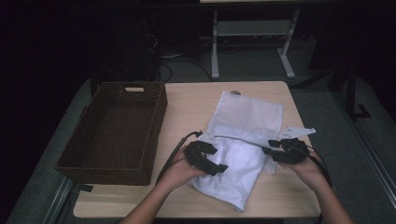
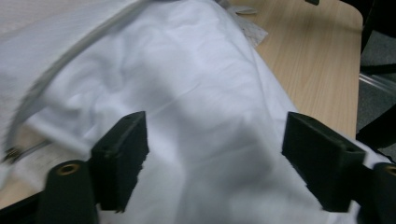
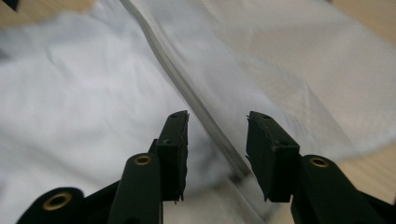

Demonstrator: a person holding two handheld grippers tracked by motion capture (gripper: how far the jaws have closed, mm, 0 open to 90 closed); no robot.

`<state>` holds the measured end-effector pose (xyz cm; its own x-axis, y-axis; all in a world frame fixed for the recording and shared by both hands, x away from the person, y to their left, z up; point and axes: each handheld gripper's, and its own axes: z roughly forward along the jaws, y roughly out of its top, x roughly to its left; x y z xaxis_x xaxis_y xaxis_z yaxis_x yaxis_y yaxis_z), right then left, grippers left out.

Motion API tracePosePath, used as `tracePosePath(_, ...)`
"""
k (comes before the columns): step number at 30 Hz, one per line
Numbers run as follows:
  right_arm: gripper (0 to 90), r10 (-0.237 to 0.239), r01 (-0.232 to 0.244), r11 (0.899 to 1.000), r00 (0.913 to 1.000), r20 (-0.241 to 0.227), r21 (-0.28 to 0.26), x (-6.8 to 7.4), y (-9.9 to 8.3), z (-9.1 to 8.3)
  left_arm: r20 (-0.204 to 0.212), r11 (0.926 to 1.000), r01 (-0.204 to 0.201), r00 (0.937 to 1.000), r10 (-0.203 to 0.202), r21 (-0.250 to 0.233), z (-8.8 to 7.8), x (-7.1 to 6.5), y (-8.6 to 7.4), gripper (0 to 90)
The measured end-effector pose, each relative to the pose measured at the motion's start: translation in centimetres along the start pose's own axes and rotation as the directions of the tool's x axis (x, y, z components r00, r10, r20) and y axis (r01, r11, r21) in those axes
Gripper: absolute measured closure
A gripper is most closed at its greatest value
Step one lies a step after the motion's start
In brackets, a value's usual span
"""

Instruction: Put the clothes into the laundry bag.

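Note:
A white folded garment lies on the wooden table, its far end tucked into a frosted plastic zip bag. My left gripper rests over the garment's near left part. In the left gripper view its jaws stand wide apart above the white cloth, with nothing pinched. My right gripper is at the bag's right edge, pointing left. In the right gripper view it is open, and the bag's zip strip runs through the gap, untouched by the pads.
A dark wicker basket stands on the left half of the table. A small white paper tag lies just beyond the right gripper. Bare tabletop shows along the near edge and between basket and bag. A white desk frame stands on the floor behind.

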<state>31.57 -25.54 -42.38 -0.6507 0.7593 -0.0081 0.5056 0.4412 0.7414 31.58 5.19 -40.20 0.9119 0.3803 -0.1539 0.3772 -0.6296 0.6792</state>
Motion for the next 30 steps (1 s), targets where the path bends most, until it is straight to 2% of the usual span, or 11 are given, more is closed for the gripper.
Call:
tracePosePath(7, 51.5, 0.045, -0.048, 0.997, 0.9980, 0.044, 0.060, -1.8, -3.1, 0.1, -0.013, 0.9980, -0.014, 0.9998, 0.015, 0.062, 3.4, -1.2, 0.3, 16.5)
tracePosePath(8, 53.1, 0.058, -0.062, 0.995, 0.9974, 0.043, 0.078, -2.2, -3.5, 0.5, -0.044, 0.9948, -0.025, 0.9986, 0.029, 0.099, 4.6, -1.4, 0.0, 17.1)
tracePosePath(11, 55.5, 0.073, -0.075, 0.993, 0.9969, 0.031, 0.095, -2.4, -3.8, 1.2, -0.066, 0.9931, -0.034, 0.9970, 0.041, 0.112, 5.3, -1.5, -0.2, 25.0)
tracePosePath(14, 74.4, 0.085, -0.085, 0.988, 0.9964, 0.010, 0.131, -2.6, -3.9, 2.0, -0.106, 0.9897, -0.042, 0.9928, 0.057, 0.137, 5.7, -1.2, -0.3, 40.9)
tracePosePath(16, 80.6, 0.093, -0.092, 0.987, 0.9956, -0.006, 0.134, -2.6, -3.9, 1.9, -0.102, 0.9891, -0.039, 0.9933, 0.054, 0.142, 5.8, -1.0, -0.3, 52.4)
tracePosePath(17, 80.6, 0.093, -0.092, 0.987, 0.9956, -0.006, 0.134, -2.6, -3.9, 1.9, -0.093, 0.9890, -0.038, 0.9943, 0.052, 0.143, 5.9, -0.9, -0.3, 52.4)
tracePosePath(18, 82.4, 0.085, -0.083, 0.987, 0.9963, -0.012, 0.134, -2.5, -3.9, 1.9, -0.079, 0.9892, -0.041, 0.9955, 0.052, 0.141, 5.9, -0.8, -0.3, 59.3)
tracePosePath(19, 83.6, 0.077, -0.074, 0.988, 0.9969, -0.015, 0.138, -2.2, -3.8, 1.8, -0.072, 0.9911, -0.028, 0.9966, 0.038, 0.130, 6.0, -0.7, -0.3, 74.7)
tracePosePath(23, 83.4, 0.051, -0.049, 0.991, 0.9985, -0.018, 0.128, -1.9, -3.6, 1.6, -0.062, 0.9978, -0.003, 0.9980, 0.007, 0.066, 5.0, -0.3, -0.2, 80.2)
tracePosePath(24, 82.9, 0.040, -0.036, 0.992, 0.9989, -0.025, 0.118, -1.6, -3.5, 1.4, -0.059, 0.9996, 0.022, 0.9980, -0.021, 0.015, 4.0, 0.0, 0.1, 83.3)
tracePosePath(30, 82.9, -0.012, 0.016, 0.997, 0.9986, -0.052, 0.075, -0.2, -2.5, 0.7, -0.106, 0.9976, 0.059, 0.9923, -0.063, -0.036, 2.7, 1.1, 1.0, 83.8)
